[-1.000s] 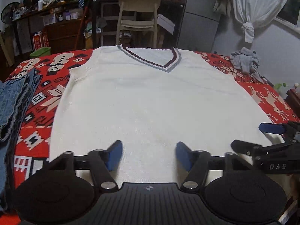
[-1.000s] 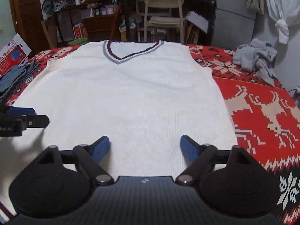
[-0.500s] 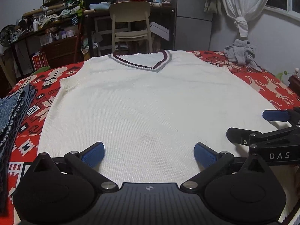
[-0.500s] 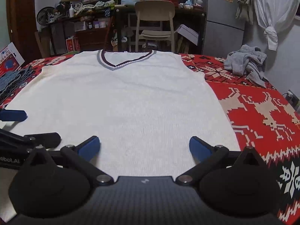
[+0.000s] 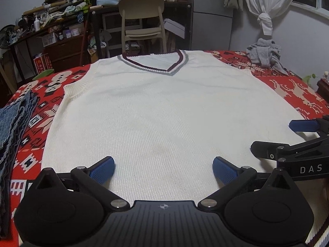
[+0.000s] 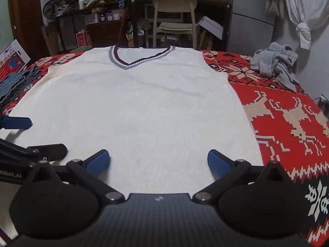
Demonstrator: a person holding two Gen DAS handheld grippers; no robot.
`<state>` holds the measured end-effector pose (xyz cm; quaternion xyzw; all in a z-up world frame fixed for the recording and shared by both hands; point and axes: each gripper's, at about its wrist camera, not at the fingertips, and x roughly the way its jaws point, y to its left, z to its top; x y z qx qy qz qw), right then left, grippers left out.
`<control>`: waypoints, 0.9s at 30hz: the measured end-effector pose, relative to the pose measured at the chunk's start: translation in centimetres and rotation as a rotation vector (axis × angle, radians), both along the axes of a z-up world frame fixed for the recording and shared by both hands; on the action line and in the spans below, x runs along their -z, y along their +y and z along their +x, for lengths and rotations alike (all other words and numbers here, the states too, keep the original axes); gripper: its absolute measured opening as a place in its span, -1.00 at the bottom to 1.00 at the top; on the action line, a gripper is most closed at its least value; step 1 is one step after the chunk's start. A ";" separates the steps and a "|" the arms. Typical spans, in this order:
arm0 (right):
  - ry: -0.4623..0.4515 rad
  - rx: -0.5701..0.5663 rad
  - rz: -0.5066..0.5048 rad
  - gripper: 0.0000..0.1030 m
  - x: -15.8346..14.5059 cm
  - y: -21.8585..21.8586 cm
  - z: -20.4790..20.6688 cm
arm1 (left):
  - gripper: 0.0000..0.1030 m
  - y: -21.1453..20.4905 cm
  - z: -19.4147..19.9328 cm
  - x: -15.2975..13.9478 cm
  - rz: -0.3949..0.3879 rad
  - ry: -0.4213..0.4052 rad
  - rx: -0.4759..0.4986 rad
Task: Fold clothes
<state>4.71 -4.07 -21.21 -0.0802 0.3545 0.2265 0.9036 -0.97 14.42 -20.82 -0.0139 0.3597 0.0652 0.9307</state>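
A white knitted vest (image 5: pixel 160 113) is spread flat, unfolded, on the red patterned cloth (image 6: pixel 287 111), neckline at the far end. It is judged soft and limp (likely to sag), best taken at the near hem corners. The left gripper (image 5: pixel 163 167) and right gripper (image 6: pixel 157 161) are held wide apart above the hem, nothing grasped.

Black gripper (image 5: pixel 163 167) frames, blue ribbed pads (image 5: pixel 102 169), seemingly silver screws.

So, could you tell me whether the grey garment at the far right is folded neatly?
No, the grey garment lies in a crumpled heap on the red patterned cloth, clear of the white vest.
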 end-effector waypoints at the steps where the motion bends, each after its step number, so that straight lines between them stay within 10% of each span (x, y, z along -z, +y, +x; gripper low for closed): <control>1: 0.002 0.010 0.000 0.99 0.0 0.0 0.1 | 1.00 0.0 0.1 -0.1 0.005 0.000 -0.004; 27: -0.020 0.044 -0.040 0.99 -5.5 1.4 14.9 | 0.98 10.4 11.7 -4.3 0.027 0.065 -0.089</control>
